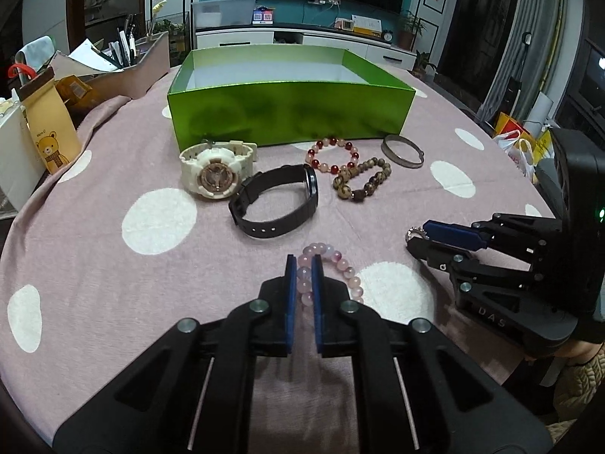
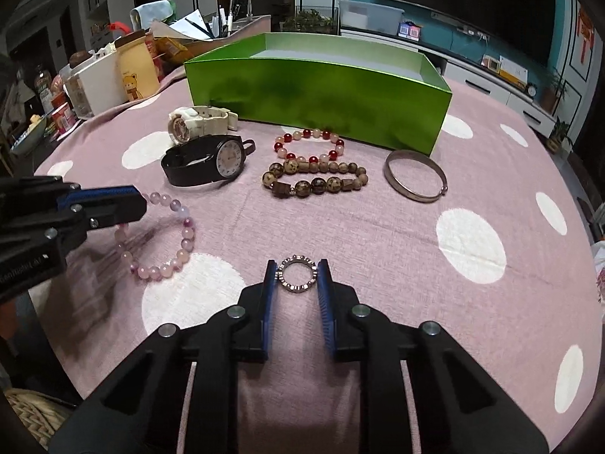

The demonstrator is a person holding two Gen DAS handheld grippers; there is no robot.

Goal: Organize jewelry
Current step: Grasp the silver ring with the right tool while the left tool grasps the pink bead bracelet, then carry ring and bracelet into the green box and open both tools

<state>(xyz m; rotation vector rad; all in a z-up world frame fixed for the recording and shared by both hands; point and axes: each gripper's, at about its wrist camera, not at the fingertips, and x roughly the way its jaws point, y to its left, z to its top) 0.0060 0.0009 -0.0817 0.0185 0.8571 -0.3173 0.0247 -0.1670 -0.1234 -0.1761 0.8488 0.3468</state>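
Little of the sorting looks done: the green box [image 1: 291, 113] toward the far edge of the bench [image 2: 378, 234] shows only a bare pale floor where its inside is visible, though the near wall hides the front strip, so something small could lie there unseen. Two pieces are being picked up at once. The left gripper [image 1: 303, 265] has its jaws narrow, straddling the beads of the pink bead bracelet [image 2: 166, 238] near the bench's near edge; they appear to pinch it, but whether it is off the cloth I cannot tell. The right gripper [image 2: 296, 270] has its jaws at moderate width around the small silver ring [image 2: 296, 275], touching or nearly touching its sides. Still lying in front of the box are the white watch [image 1: 213, 170], the black watch [image 1: 276, 200], the red bead bracelet [image 1: 332, 155], the brown bead bracelet [image 1: 361, 179] and the metal bangle [image 1: 402, 151], all of which remain to be put away.
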